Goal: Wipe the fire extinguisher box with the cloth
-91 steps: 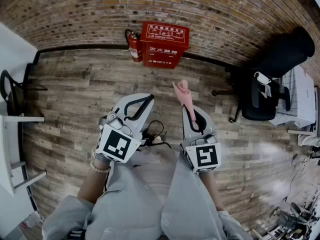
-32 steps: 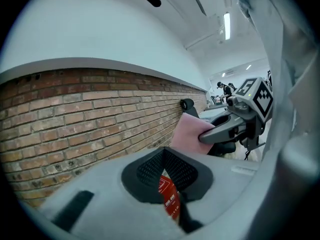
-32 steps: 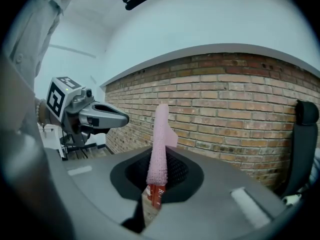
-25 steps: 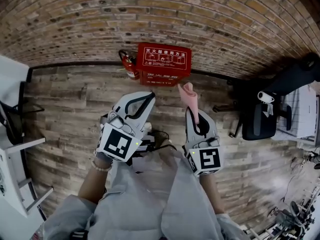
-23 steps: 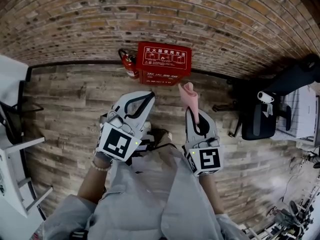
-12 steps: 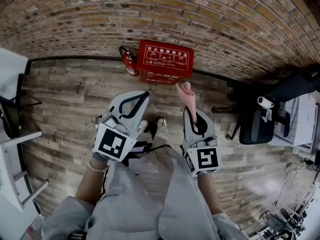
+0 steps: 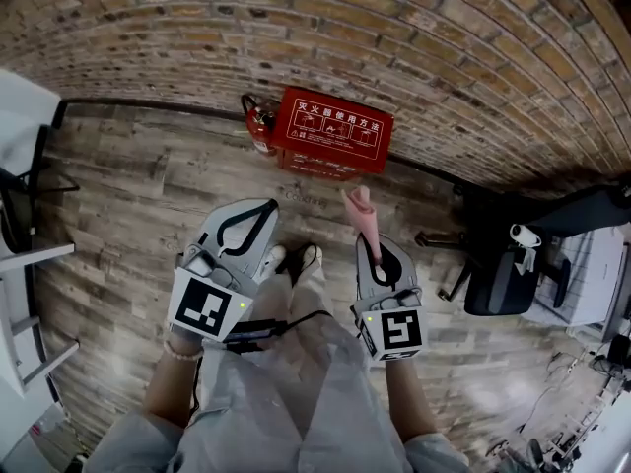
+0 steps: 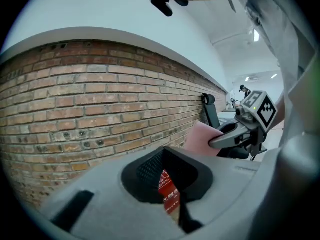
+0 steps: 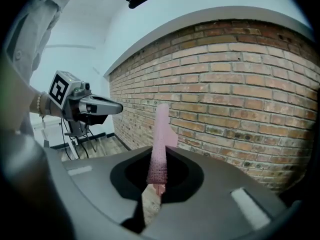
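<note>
Brick wall (image 7: 444, 28), black baseboard (image 7: 148, 107) at its foot; wood-plank floor (image 7: 118, 185) runs out from it. Black office chair (image 7: 508, 264) near the wall's right end. White desk (image 7: 39, 254) off the wall's left end.

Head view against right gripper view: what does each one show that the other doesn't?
Only the head view shows the red fire extinguisher box, the extinguisher beside it and the person's shoes. Only the right gripper view shows the white surface above the bricks. Both show the pink cloth pinched in the tongs of the right gripper, the left gripper and the brick wall.
</note>
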{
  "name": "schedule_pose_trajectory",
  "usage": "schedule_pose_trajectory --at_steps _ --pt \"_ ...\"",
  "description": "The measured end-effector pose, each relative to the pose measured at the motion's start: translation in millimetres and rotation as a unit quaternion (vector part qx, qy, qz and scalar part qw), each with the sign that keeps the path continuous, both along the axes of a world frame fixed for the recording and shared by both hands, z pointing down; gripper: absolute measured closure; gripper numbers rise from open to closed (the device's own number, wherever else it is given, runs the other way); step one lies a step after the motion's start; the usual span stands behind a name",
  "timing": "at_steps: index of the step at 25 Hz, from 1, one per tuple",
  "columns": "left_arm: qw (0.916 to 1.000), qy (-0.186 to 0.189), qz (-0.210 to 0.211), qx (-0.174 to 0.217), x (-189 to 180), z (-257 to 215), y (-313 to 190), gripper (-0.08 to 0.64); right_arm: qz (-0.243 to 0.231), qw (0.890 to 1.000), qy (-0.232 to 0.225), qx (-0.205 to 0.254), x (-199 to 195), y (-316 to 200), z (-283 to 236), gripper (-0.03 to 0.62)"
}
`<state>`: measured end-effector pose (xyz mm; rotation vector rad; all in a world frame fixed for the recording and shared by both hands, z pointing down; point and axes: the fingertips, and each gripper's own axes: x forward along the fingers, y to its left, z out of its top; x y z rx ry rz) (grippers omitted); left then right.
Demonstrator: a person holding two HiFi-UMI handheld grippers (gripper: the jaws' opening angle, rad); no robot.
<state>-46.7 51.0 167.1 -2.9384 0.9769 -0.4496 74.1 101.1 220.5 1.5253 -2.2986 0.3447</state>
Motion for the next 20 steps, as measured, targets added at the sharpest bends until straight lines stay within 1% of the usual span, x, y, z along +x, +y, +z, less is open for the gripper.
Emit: schedule_pose_trajectory --at_steps 5,10,13,17,20 --pt "0.9994 -0.017 -0.017 -0.022 -0.9 28.6 -13.5 0.561 -0.026 1.0 0.0 -0.008 -0.9 -27.6 27.4 0.574" --pt "0.999 -0.016 -0.032 -0.026 -1.3 58.1 -33.3 0.562 -0.045 0.999 0.018 0.007 -4.2 -69.1 51.9 0.574" --pt "0.9988 -0.019 -0.039 -0.023 -5.4 74.2 -46.7 0.561 -0.048 0.999 0.016 0.012 -7.5 -96.8 66.7 0.574" --pt "0.9977 -0.022 -0.058 -0.028 -12.0 97.2 -63.9 0.562 -0.052 0.999 0.013 0.01 -14.0 -127.6 93.0 0.574" --pt "0.9969 -0.024 -0.07 -0.025 -16.4 109.7 -77.4 0.561 -0.063 0.998 0.015 0.012 -22.2 -149.0 110.5 0.574"
